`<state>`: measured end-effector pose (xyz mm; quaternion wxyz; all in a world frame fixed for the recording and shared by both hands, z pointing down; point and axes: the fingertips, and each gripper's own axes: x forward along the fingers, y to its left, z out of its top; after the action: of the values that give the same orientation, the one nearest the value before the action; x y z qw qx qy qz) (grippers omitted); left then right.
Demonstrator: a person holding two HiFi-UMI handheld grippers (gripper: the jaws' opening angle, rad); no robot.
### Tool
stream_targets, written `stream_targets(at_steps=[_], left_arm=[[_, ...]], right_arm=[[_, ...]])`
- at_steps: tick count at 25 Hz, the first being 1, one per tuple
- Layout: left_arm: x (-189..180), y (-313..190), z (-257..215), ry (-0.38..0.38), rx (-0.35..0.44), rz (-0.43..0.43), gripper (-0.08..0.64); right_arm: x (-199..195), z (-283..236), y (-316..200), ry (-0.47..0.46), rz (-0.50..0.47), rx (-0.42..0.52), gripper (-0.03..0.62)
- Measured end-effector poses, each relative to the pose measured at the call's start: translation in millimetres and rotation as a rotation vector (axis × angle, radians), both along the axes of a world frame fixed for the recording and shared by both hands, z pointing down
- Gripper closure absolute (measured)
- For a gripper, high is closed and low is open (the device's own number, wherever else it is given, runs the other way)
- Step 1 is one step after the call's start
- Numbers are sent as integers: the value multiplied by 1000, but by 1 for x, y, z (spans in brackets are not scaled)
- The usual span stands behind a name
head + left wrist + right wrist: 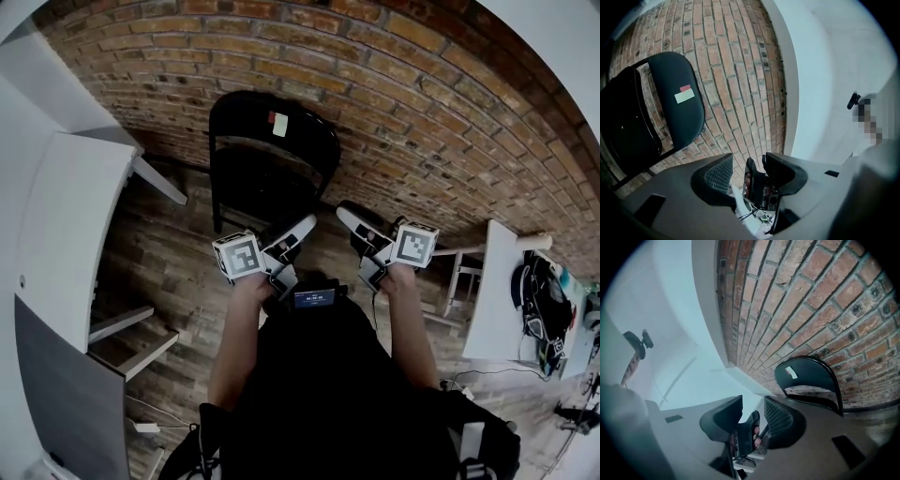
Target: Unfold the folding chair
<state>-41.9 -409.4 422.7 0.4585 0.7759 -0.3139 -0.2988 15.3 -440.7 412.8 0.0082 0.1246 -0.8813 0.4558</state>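
Brick wall across the top of the head view, worn plank floor beneath. Leaning against that wall at upper centre: the folding chair (272, 155), black, upright and apparently still folded flat, long axis running up the frame, backrest topmost with a pale label (279, 124) on it. Off to the left in the left gripper view, off to the right in the right gripper view, so squarely ahead and between the two.

Below the chair in the frame and well apart from it: left gripper (292, 239), jaws spread with nothing between them, and right gripper (359, 228), likewise spread and empty, tips angled toward each other. No contact with the chair yet. About equally near by the look of it, left gripper lined up with the chair's left rail, right gripper with its right. Probably a straight reach up-frame called for, one gripper steadying the backrest, the other drawing out the seat.

Further out: white cabinet (70, 216) along the left edge, white surface (492, 281) at right, dark bag (536, 291) beside it.
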Motion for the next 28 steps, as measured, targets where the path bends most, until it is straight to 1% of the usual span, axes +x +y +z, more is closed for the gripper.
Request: stream_targets(at_steps=[3,5,8,10,14,16,18,20,24,28], left_arm=[[-3,-11,11,-3,-22,-17,341],[-8,-24,19,-22,-35,-37,340],[-13,-46,33,-46,-45,-77,341],[-13,-62,41,-58,-73,-104,341],[-15,-96,51,-85,-112,-151,339],[-14,-108,58,-100,-124,-174,339],[-15,-114,63,-99,-131,-216,339],[-15,-119,66,-94,-132,-237,339],[-16,-126,75,-86,-142,-248,339],[-24,-129,95,-60,-175,-269,339]], right_arm=[[-1,11,-17,-1,-3,-15,465],[-1,23,-36,11,-12,-11,465],[-10,24,-62,-17,-55,-18,465],[-12,24,-79,-28,-87,-25,465],[-9,39,-114,1,-139,-36,465],[-10,40,-129,7,-171,-24,465],[-16,41,-140,21,-219,-18,465],[-19,47,-146,38,-254,-22,464],[-25,53,-154,43,-269,-38,464],[-28,64,-161,77,-266,-33,463]])
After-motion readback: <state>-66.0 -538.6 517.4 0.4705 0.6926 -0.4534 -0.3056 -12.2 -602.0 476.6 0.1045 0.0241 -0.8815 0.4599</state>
